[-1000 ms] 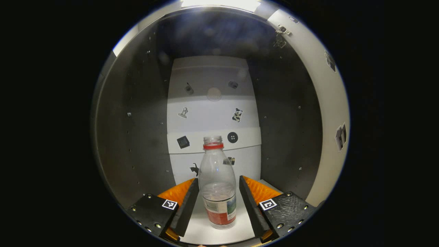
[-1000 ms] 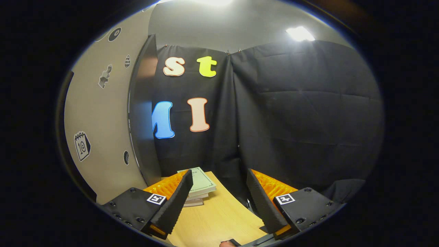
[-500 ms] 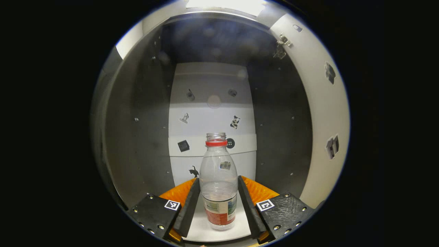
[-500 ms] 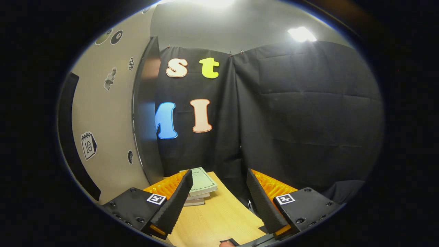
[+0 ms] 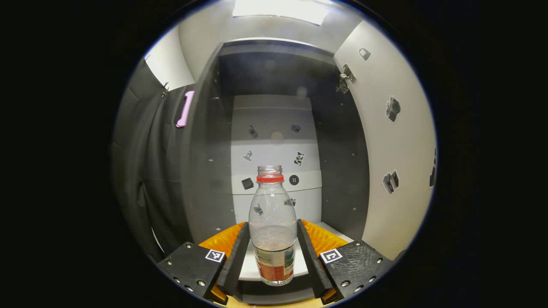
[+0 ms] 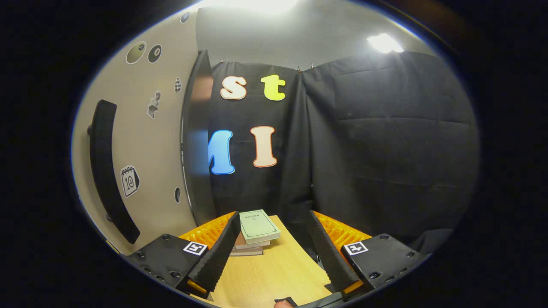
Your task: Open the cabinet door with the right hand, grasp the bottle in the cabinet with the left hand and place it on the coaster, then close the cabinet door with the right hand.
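My left gripper [image 5: 272,256] has its fingers [image 5: 234,261] closed on the bottle [image 5: 272,226], one pressed to each side of the lower body. The bottle stands upright, long axis vertical, open neck pointing up with a red ring below the mouth; I see no cap on it. A little liquid sits low inside, and the label wraps the bottom part. Its base hangs in front of the shelf [image 5: 248,267] edge, at the mouth of the cabinet [image 5: 205,171] and not resting on the white floor inside.

Against the picture a second back, the fingers have drawn in from a loose gap to firm contact, and the whole view has pulled out: the cabinet's back wall looks smaller, more of the left outer side and the booth cloth shows, and the shelf's front edge has come into sight under the bottle.

My right gripper [image 6: 274,256] holds nothing; its fingers [image 6: 218,256] stand wide apart over the bench [image 6: 274,273]. It has shifted so the open door [image 6: 145,149] shows more of itself, with its dark handle [image 6: 107,171] now in sight at the left.

By count: one bottle, one cabinet, one door with one handle, and a stack of books [image 6: 254,231] on the bench, three as far as I can tell.
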The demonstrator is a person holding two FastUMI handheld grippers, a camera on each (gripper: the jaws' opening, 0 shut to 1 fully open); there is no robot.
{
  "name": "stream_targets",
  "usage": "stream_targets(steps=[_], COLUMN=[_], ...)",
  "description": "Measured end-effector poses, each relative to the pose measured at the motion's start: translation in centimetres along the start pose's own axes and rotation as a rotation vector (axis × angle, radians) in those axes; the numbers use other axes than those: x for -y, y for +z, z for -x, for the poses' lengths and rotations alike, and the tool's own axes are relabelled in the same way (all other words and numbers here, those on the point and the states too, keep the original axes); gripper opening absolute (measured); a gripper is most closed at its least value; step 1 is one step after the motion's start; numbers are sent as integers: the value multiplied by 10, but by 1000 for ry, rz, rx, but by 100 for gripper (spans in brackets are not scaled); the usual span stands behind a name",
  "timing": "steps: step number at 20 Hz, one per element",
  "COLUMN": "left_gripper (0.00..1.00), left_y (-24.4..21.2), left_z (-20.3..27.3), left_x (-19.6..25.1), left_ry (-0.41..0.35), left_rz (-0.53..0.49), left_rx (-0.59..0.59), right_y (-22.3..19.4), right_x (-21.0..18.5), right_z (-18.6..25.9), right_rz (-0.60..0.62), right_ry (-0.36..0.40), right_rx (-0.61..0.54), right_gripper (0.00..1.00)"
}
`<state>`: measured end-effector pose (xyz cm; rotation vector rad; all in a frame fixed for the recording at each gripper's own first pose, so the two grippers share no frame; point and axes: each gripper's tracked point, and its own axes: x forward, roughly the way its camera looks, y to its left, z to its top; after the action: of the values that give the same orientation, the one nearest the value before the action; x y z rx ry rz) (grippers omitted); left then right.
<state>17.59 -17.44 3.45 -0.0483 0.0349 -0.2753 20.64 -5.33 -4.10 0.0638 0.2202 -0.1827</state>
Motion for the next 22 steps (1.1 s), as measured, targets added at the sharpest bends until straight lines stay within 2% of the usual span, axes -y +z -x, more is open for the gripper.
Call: stream_targets(steps=[1,4,7,8,11,13,14,18,22], left_gripper=[63,60,63,63,61,61,61,63,63], left_y=[-2,-14,-28,-34,-53,-69,-78,-125,-175], left_z=[9,41,72,82,116,140,151,196,227], left_x=[-5,-19,-32,-37,-50,-57,-61,-73,-83], left_ry=[11,45,79,88,117,133,140,148,159], left_rz=[-2,-11,-1,6,28,45,54,87,86], left_rx=[0,-14,-28,-31,-39,-39,-41,-56,-109], right_y=[-1,-7,-11,-13,-18,-21,-23,-27,-40], right_x=[-2,-6,-9,-10,-12,-14,-14,-23,-32], right_z=[2,6,11,13,19,21,23,29,33], right_rz=[4,15,17,13,-4,-10,-14,-43,-26], right_ry=[12,46,69,75,87,89,92,111,129], right_rx=[-1,-11,-17,-16,-6,6,13,40,21], right_gripper=[100,97,97,100,97,100,97,100,97])
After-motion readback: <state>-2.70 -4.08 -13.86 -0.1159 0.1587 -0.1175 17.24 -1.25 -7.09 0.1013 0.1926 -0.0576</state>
